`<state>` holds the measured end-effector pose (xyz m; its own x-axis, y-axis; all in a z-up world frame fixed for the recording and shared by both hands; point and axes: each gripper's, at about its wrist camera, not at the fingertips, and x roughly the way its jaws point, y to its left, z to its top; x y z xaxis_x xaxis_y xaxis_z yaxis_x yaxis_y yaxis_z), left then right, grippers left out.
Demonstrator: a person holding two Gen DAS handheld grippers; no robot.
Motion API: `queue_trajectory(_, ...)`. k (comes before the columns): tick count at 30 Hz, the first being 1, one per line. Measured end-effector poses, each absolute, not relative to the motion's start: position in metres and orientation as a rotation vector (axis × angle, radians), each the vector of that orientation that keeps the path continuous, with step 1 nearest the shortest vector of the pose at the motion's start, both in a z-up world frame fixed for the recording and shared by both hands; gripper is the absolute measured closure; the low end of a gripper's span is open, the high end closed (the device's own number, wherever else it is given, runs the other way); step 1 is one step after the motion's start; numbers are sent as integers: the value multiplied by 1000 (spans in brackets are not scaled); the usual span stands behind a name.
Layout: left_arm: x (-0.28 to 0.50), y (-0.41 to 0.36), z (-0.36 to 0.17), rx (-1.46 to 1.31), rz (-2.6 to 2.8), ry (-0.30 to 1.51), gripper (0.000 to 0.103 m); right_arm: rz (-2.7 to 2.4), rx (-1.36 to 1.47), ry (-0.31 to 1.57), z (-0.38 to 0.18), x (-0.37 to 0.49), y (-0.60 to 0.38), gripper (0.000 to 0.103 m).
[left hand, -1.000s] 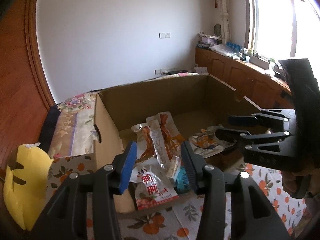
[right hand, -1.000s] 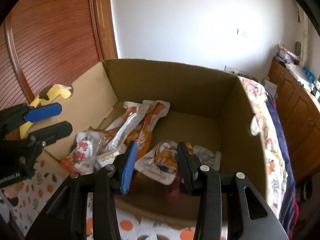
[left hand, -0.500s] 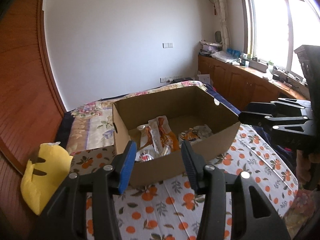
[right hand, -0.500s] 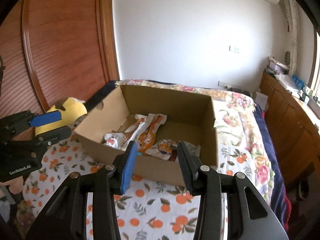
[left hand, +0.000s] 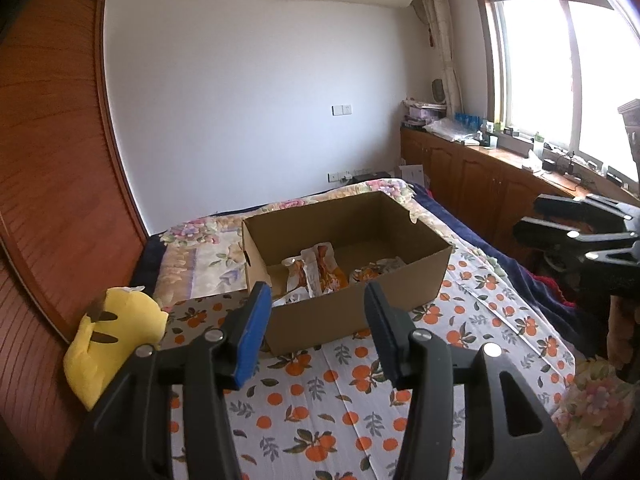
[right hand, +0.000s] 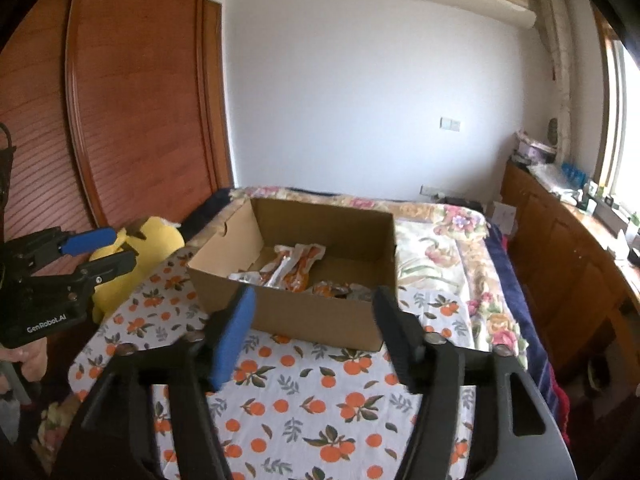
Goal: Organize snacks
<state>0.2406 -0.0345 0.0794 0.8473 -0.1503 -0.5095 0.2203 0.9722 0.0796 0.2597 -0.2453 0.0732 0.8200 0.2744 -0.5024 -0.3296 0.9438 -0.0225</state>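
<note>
Two grippers hang above the orange-print bedspread (left hand: 360, 400), w/ the cardboard box (left hand: 360, 308) ahead holding all the snack packets (left hand: 320, 270). Right gripper (right hand: 314, 334) is spreading its jaws, nothing btwn them; left gripper (left hand: 316, 328) sits part-open, empty too.

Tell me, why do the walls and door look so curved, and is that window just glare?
Left wrist view: the fisheye lens bows the wooden door, and the window is blown out white. Right wrist view: same bending, dark corners, and the right gripper, its jaws opening, looks slightly smeared.
</note>
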Motion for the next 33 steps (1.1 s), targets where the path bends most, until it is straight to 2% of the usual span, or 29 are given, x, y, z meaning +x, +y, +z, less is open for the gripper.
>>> queue_trajectory(1, 236, -35, 80, 138, -192, 521, 52, 315, -103, 506, 74, 255, -249, 25)
queue_trajectory(4, 223, -34, 81, 121, -182, 510, 48, 303, -78, 503, 73, 244, -259, 14)
queue_trajectory(7, 206, -33, 84, 116, -176, 472, 36, 275, -81, 498, 70, 235, -267, 11)
queue_trajectory(11, 189, -34, 89, 116, -177, 454, 31, 246, -71, 464, 70, 216, -278, 10)
queue_trajectory(15, 169, -37, 96, 134, -154, 421, 25, 251, -46, 446, 74, 203, -287, 0)
queue_trajectory(17, 159, -36, 99, 126, -149, 402, 3, 244, -51, 435, 77, 197, -288, 0)
queue_trajectory(18, 154, -35, 102, 114, -153, 388, 0, 231, -59, 424, 79, 194, -288, 0)
queue_trajectory(33, 91, -54, 112, 127, -92, 282, 0, 229, -17, 373, 92, 144, -293, 0)
